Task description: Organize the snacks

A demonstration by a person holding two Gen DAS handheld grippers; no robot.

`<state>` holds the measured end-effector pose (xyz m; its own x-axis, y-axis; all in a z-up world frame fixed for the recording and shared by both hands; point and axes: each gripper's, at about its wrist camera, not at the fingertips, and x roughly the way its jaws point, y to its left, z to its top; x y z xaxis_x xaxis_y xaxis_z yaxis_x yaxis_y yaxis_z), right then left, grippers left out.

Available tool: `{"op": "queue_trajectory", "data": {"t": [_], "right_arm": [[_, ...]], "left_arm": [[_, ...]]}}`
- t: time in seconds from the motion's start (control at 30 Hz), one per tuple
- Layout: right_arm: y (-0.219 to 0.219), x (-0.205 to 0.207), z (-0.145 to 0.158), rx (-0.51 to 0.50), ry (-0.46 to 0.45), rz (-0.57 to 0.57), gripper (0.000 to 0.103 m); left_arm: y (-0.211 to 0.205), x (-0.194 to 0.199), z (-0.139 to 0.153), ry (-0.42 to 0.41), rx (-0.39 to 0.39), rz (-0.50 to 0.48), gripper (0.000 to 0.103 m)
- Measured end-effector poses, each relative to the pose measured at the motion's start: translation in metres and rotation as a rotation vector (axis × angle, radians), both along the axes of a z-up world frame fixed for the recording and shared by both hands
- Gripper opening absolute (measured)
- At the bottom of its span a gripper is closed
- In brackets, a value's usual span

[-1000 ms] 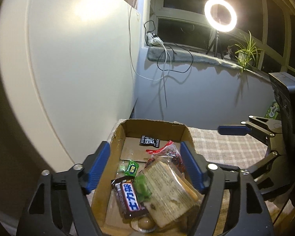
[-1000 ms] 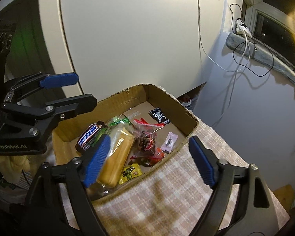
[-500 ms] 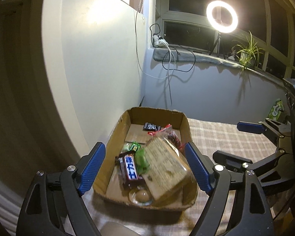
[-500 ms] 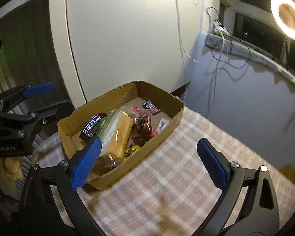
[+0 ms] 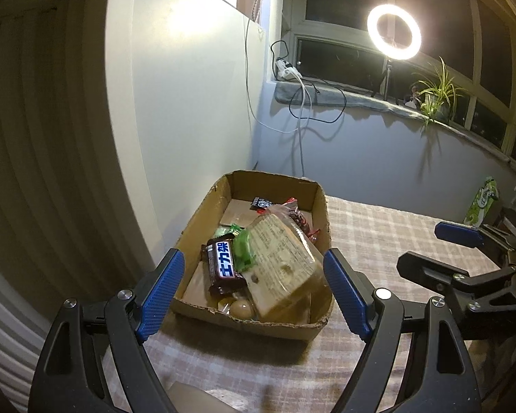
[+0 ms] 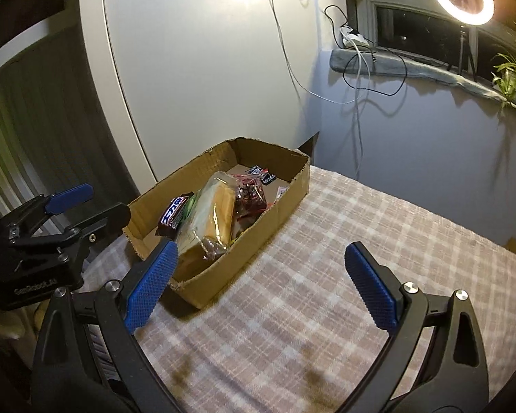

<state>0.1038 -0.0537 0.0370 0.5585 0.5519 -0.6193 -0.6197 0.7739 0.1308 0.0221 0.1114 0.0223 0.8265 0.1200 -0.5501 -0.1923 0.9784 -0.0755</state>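
Both the left gripper (image 5: 254,290) and right gripper (image 6: 261,287) stand wide and empty. The bagged bread (image 5: 282,263), at 12 o'clock in the cardboard box (image 5: 196,227), is soft and crushable; grasp its wrapper end.

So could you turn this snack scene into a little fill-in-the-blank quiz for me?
1. The snacks lie inside a brown ____ box.
2. The box rests on a ____-patterned pink cloth.
3. The dark brown chocolate bar lies beside a large clear-wrapped ____ loaf.
4. Both grippers' blue-padded jaws are ____.

Missing words: cardboard; checked; bread; open
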Motion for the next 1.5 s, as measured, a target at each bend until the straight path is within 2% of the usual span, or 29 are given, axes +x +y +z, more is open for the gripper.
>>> {"op": "queue_trajectory", "data": {"t": [0.2, 1.5], "right_arm": [[-0.004, -0.01, 0.001, -0.017, -0.021, -0.007, 0.1], [-0.005, -0.015, -0.006, -0.003, 0.012, -0.013, 0.1]], "left_arm": [[-0.004, -0.001, -0.001, 0.003, 0.002, -0.002, 0.083], [-0.015, -0.004, -0.001, 0.006, 0.025, -0.014, 0.083]]}}
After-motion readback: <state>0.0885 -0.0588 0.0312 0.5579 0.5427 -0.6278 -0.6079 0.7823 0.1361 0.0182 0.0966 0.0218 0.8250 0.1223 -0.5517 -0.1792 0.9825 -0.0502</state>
